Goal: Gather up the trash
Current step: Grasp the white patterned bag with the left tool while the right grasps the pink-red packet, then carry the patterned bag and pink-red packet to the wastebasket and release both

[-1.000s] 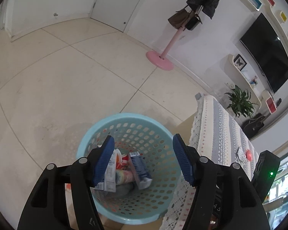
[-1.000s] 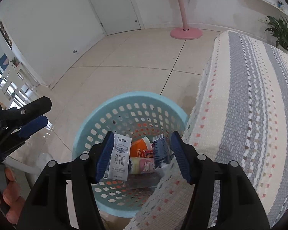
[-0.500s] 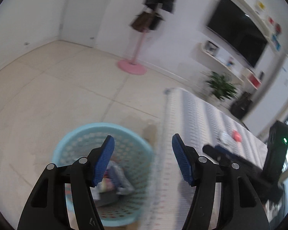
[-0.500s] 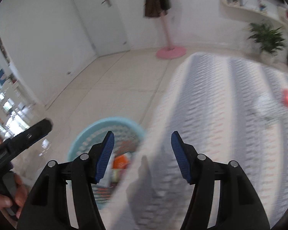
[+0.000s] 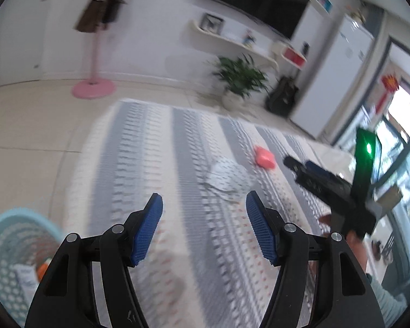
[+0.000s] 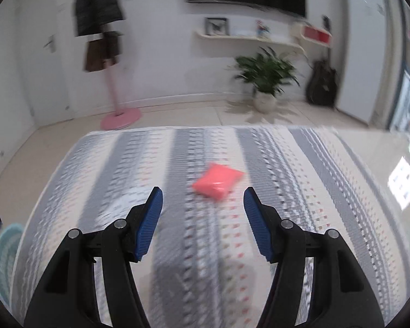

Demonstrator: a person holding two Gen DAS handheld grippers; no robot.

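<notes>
Left tongs (image 5: 204,228), right tongs (image 6: 202,222): agape, empty | pink packet (image 6: 218,181) on tabletop (image 6: 300,191): judged light, soft; pinch across its middle.

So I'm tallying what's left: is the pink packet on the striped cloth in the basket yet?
Out. The pink packet lies on the striped cloth; the light blue plastic basket stands off to the left.

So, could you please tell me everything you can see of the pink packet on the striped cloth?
The pink packet is a small, puffy, pillow-shaped pouch, coral pink, smooth like plastic film, with no print legible through the blur. It lies flat on the grey and cream striped cloth, ahead of the right gripper, whose open jaws do not touch it. In the left wrist view it sits just beyond a crumpled white wrapper; whether they touch is unclear.
</notes>
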